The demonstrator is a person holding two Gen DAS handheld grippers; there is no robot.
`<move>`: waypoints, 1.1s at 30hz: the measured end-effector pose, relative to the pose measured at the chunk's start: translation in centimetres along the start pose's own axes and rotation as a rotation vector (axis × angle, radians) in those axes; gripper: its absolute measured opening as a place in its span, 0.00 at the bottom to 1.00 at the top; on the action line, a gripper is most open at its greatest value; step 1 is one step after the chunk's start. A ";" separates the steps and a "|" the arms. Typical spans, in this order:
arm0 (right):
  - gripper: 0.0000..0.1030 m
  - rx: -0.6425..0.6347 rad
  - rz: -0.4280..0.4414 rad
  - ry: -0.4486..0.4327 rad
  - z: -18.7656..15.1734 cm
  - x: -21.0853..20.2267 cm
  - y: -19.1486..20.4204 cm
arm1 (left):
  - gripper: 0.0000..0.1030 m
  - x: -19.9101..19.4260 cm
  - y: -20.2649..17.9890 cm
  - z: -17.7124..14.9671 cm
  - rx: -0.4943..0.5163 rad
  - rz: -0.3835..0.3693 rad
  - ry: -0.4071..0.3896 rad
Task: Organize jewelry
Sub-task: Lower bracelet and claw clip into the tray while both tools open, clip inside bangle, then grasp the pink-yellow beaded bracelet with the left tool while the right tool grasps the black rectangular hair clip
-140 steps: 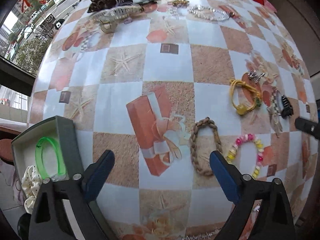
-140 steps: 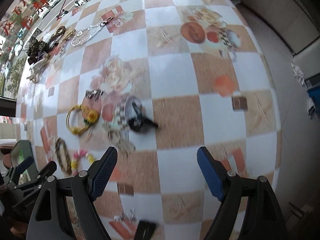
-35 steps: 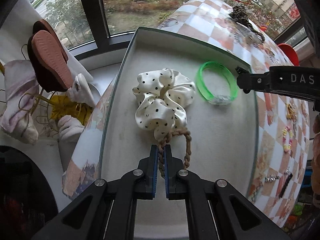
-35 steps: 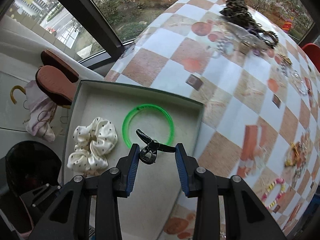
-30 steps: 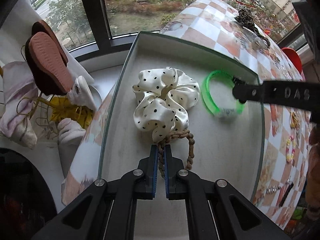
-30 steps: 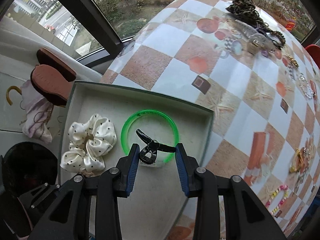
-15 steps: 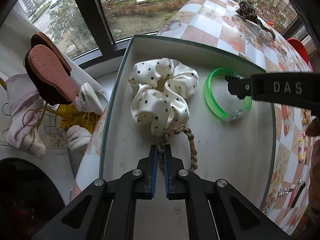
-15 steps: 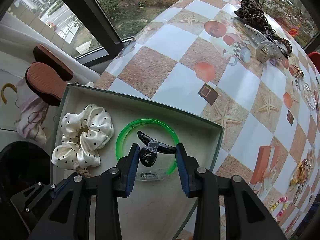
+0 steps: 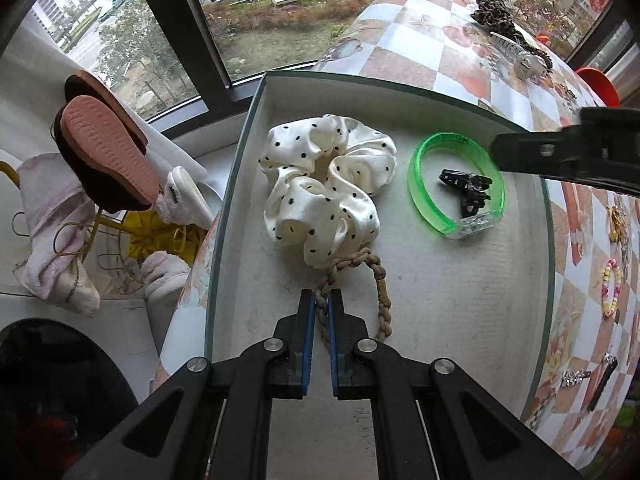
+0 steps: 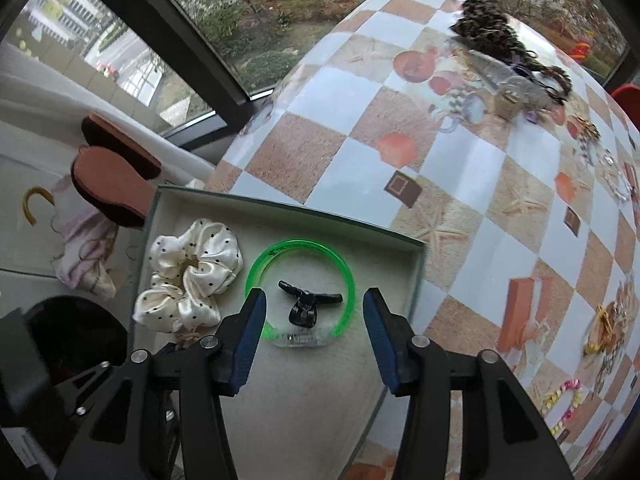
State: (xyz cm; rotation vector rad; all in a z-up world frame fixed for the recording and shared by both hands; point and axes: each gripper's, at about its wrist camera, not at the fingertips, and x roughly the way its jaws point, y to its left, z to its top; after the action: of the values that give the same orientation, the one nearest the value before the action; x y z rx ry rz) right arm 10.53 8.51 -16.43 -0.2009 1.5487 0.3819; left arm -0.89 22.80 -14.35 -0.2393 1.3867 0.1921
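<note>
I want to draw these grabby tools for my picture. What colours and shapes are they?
Both tools look alike. The left tool has two chunky black plastic arms that fork like a V, with round silver bolts at the joints. Its fingers carry flat blue ribbed pads on the inner faces. The right tool is the same: black arms, silver bolts, blue pads. No cables, sleeves or hands show.

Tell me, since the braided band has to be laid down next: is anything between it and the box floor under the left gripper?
Nothing visible: the braided band, pinched by the left gripper, hangs over bare box floor; its far end touches the polka-dot scrunchie.
</note>
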 end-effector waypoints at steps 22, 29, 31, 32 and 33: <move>0.82 0.310 -0.022 0.006 -12.4 -7.2 -11.5 | 1.00 -4.1 -4.6 -1.1 0.145 0.023 -0.026; 0.86 0.465 -0.046 0.004 -17.5 -9.0 -16.9 | 1.00 -5.8 -9.5 -1.6 0.264 -0.001 -0.033; 0.86 0.504 -0.057 0.007 -18.7 -9.4 -18.3 | 1.00 -6.2 -11.2 -1.6 0.300 -0.010 -0.038; 0.86 0.522 -0.064 0.008 -19.4 -9.6 -18.9 | 1.00 -6.3 -11.9 -1.6 0.313 -0.012 -0.039; 0.86 0.535 -0.069 0.009 -19.8 -9.7 -19.4 | 1.00 -6.5 -12.8 -1.6 0.331 -0.015 -0.041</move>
State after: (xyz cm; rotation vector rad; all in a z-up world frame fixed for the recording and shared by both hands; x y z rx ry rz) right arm -0.71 -17.71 -9.36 0.1609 1.5924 -0.0946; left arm -0.04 10.07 -7.55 0.0294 1.3526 -0.0466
